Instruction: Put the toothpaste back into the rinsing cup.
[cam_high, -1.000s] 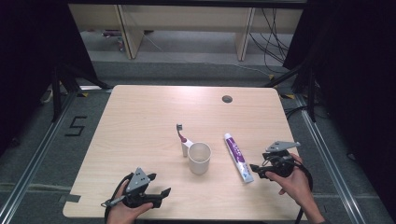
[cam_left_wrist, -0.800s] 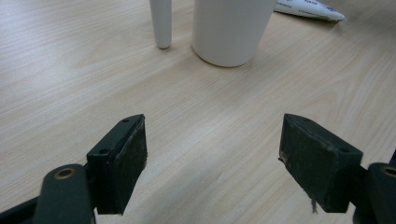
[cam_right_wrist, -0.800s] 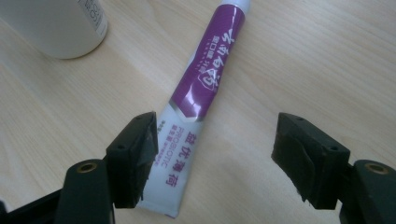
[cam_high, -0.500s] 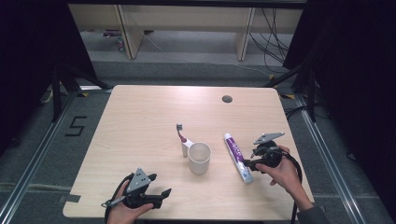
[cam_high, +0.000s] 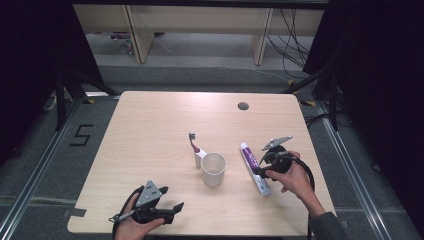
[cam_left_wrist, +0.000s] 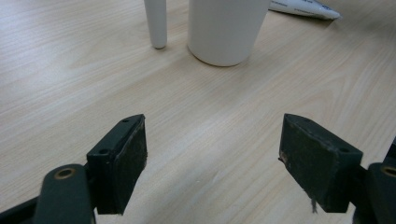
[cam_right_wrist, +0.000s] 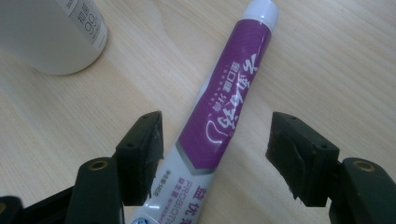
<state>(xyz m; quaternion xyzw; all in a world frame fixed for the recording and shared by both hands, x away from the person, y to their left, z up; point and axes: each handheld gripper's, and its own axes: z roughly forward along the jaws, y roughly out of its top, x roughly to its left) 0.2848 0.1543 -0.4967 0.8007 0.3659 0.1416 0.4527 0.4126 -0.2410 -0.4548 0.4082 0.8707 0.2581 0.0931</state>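
Note:
A purple and white toothpaste tube lies on the table right of a white cup. My right gripper is over the tube's middle and open. In the right gripper view the tube runs between the two pads of the right gripper without touching either, and the jaws have just been closing a little. A toothbrush lies just left of the cup. My left gripper rests near the front left edge, open and holding nothing. The left gripper faces the cup and the toothbrush handle.
The light wooden table has a small round cable hole at its back right. Dark floor and black curtains surround it, with shelving legs and cables beyond the far edge. The cup stands just left of the tube in the right gripper view.
My right gripper has moved left across the table to straddle the toothpaste tube, and its jaws look slightly narrower. The left gripper has stayed where it was.

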